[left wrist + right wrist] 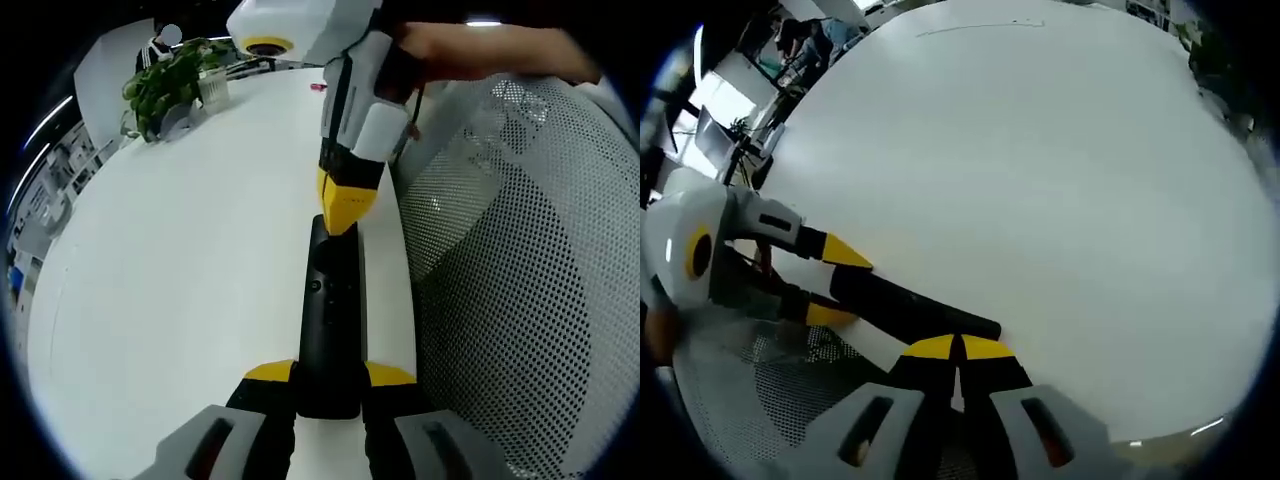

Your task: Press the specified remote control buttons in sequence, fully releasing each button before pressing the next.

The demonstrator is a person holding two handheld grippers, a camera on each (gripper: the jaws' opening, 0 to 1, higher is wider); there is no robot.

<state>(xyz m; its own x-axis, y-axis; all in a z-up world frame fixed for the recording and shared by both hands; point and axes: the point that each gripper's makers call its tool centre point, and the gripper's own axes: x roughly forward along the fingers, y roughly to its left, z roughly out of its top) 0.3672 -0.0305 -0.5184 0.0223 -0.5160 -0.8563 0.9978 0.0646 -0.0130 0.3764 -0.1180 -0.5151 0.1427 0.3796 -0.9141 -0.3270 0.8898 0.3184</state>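
Observation:
A long black remote (330,300) lies lengthwise near the white table's right edge, and my left gripper (330,375) is shut on its near end, one yellow tip on each side. My right gripper (348,205) comes down from above, held by a hand, with its yellow tips together on the remote's far end. In the right gripper view my right gripper (958,347) is shut with nothing between its jaws, its tips at the end of the remote (910,305). The left gripper (838,284) clamps the other end.
The round white table (180,250) stretches wide to the left. A potted plant (165,85) stands at its far edge, with a small red item (318,87) nearby. A white mesh chair back (520,250) sits close beyond the table's right edge.

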